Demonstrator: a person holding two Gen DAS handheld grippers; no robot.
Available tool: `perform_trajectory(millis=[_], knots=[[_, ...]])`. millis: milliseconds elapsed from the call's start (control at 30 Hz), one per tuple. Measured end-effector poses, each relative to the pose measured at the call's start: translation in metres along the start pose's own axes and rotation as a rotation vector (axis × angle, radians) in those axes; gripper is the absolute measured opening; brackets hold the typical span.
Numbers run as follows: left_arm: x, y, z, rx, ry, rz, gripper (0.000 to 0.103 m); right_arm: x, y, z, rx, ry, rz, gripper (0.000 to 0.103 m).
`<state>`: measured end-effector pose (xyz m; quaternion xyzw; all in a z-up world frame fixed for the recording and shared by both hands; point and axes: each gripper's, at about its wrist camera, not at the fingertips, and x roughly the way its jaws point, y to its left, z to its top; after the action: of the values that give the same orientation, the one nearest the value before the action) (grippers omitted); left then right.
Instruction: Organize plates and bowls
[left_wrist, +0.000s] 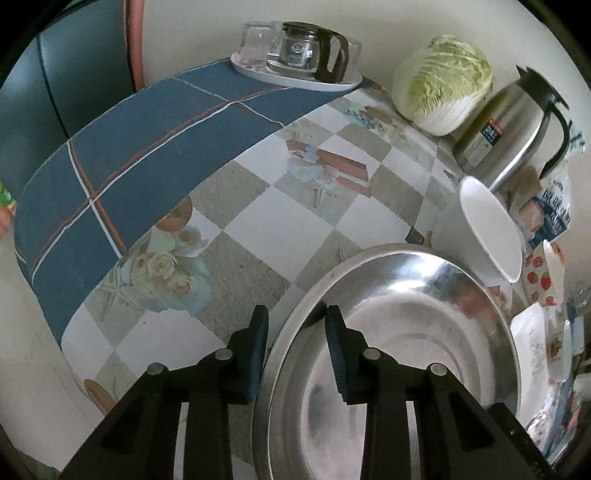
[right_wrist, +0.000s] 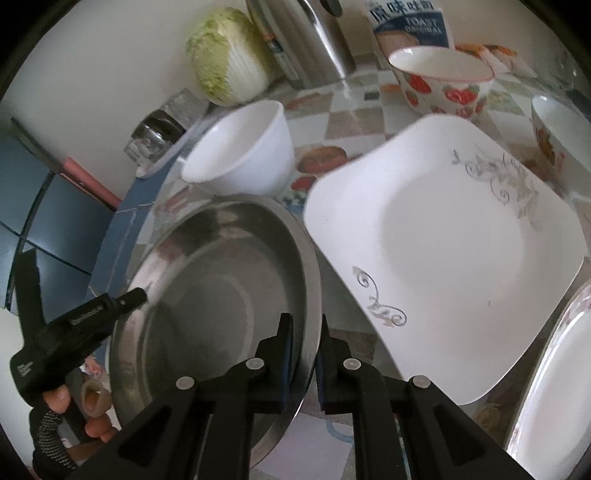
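Observation:
A round steel plate (left_wrist: 406, 332) (right_wrist: 221, 288) lies at the table's front. My left gripper (left_wrist: 297, 325) straddles its left rim with one finger inside and one outside, jaws apart by a clear gap. My right gripper (right_wrist: 304, 332) is closed on its right rim. A plain white bowl (right_wrist: 240, 147) (left_wrist: 484, 229) stands just behind the plate. A square white plate (right_wrist: 443, 243) with grey scrollwork lies to the right, leaning up over the steel plate's edge. A strawberry bowl (right_wrist: 443, 77) stands farther back.
A cabbage (left_wrist: 443, 81) (right_wrist: 229, 55), a steel thermos jug (left_wrist: 509, 122) and a toast bag (right_wrist: 410, 22) line the wall. A tray with a glass pot (left_wrist: 303, 51) sits at the far left corner. Another patterned bowl (right_wrist: 557, 129) and an oval plate (right_wrist: 554, 387) lie at right.

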<state>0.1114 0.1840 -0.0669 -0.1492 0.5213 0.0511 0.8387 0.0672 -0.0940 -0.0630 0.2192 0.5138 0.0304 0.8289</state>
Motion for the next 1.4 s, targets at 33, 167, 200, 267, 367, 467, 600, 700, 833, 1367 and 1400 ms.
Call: perform_trajectory(millis=[33, 167, 200, 267, 367, 467, 600, 700, 833, 1367, 1400], knots=[[-0.001, 0.003, 0.001, -0.014, -0.001, -0.010, 0.033, -0.001, 0.001, 0.000, -0.003, -0.001, 0.004, 0.011], [-0.008, 0.006, -0.002, -0.044, -0.021, -0.031, 0.033, -0.003, 0.006, 0.000, -0.029, -0.011, 0.003, 0.012], [-0.010, 0.007, -0.002, -0.050, -0.026, -0.035, 0.033, -0.005, 0.008, 0.000, -0.038, -0.018, 0.005, 0.012], [-0.015, 0.009, -0.001, -0.064, -0.040, -0.046, 0.033, -0.009, 0.013, 0.002, -0.050, -0.028, 0.009, 0.012], [-0.020, 0.012, -0.002, -0.079, -0.049, -0.061, 0.033, -0.014, 0.017, 0.002, -0.071, -0.046, 0.010, 0.012], [-0.023, 0.013, -0.002, -0.086, -0.061, -0.070, 0.029, -0.017, 0.019, 0.002, -0.078, -0.053, 0.017, 0.012], [-0.033, -0.001, -0.004, -0.028, -0.092, -0.120, 0.022, -0.024, 0.029, 0.003, -0.131, -0.075, 0.004, 0.010], [-0.033, -0.012, -0.006, 0.016, -0.089, -0.113, 0.022, -0.026, 0.031, 0.002, -0.139, -0.080, 0.034, 0.010], [-0.030, -0.007, -0.006, -0.024, -0.075, -0.118, 0.022, -0.014, 0.017, 0.001, -0.107, -0.038, 0.011, 0.010], [-0.014, 0.036, -0.007, -0.199, -0.019, -0.063, 0.058, 0.003, 0.001, 0.001, -0.058, 0.013, 0.001, 0.013], [-0.013, 0.034, -0.007, -0.195, -0.013, -0.065, 0.058, 0.003, -0.001, 0.002, -0.049, 0.010, 0.010, 0.013]])
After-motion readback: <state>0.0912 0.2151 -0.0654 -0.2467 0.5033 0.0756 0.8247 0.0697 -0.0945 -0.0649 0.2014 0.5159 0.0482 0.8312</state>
